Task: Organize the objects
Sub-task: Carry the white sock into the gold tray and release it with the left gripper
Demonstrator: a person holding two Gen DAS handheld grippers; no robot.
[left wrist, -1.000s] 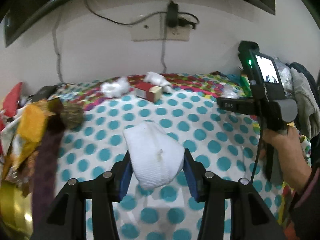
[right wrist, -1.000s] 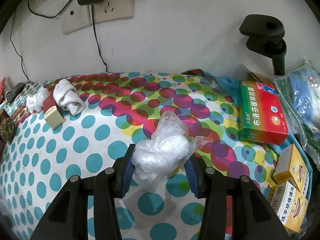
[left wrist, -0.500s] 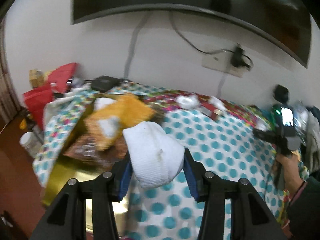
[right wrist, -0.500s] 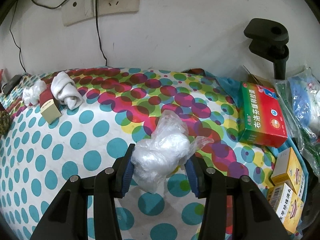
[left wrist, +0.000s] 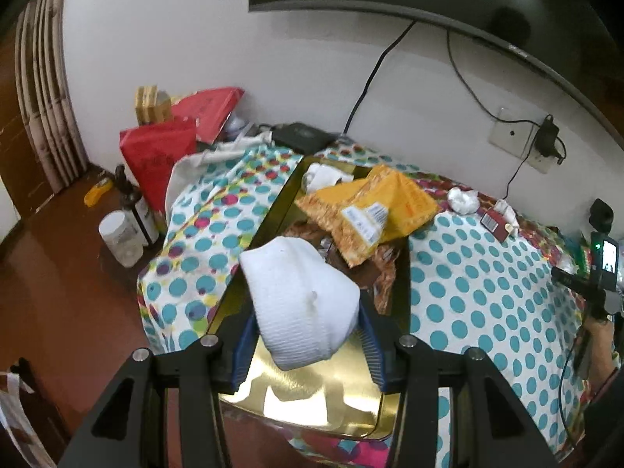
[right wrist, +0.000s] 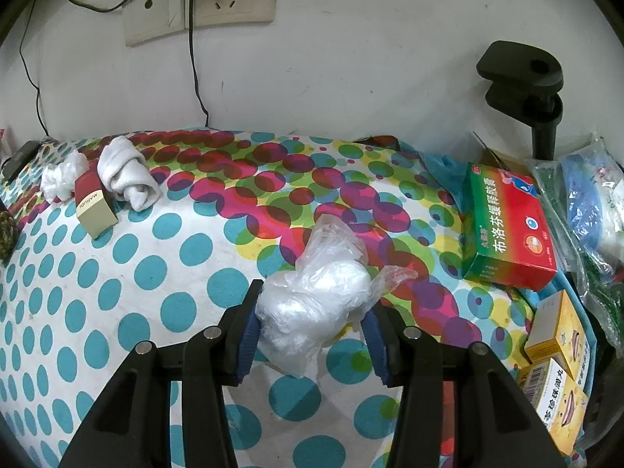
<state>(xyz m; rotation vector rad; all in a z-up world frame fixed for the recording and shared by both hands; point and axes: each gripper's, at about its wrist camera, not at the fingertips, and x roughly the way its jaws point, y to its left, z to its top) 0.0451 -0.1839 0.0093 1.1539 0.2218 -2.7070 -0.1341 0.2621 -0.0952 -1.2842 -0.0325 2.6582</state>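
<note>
Above the shiny gold rectangular tray (left wrist: 312,405), the left gripper (left wrist: 306,335) now hangs, pinching a rolled white knitted sock (left wrist: 298,300); a second ago it was over the dotted cloth (left wrist: 468,296). Dropping it in looks next. Meanwhile the right gripper (right wrist: 310,325) stays put, clamping a crumpled clear plastic bag (right wrist: 318,296).

yellow boxes (right wrist: 561,386) cut off, tray (left wrist: 312,409) partly hidden

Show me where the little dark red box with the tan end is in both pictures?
Left wrist view: little red box, far right on the dotted cloth, by the wall.
Right wrist view: same box, far left, beside a rolled white sock.
Shared landmark: the wall socket.
</note>
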